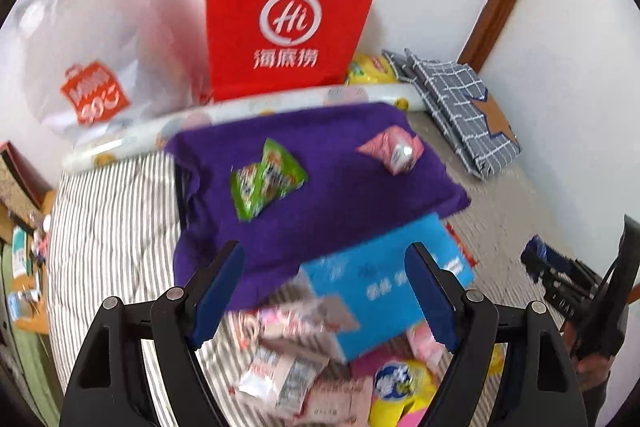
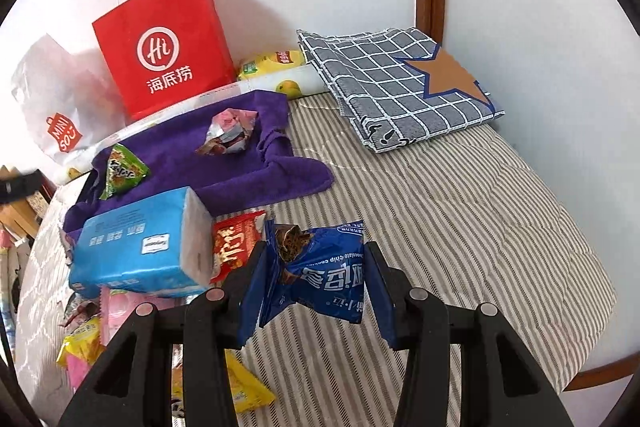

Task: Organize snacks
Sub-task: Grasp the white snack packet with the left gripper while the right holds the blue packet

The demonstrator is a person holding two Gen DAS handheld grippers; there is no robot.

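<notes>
Blue cookie packet (image 2: 320,267) pinched between the pads of our right gripper (image 2: 316,291), held clear above the striped bedcover (image 2: 460,235). Ahead and to its left sit the purple towel (image 2: 240,163) with a green packet (image 2: 124,175) and a crumpled wrapper (image 2: 230,133). Our left gripper (image 1: 324,291) hangs wide open and empty over the snack pile (image 1: 296,363). Careful: we only hold crinkly foil, so it could slip free.
</notes>
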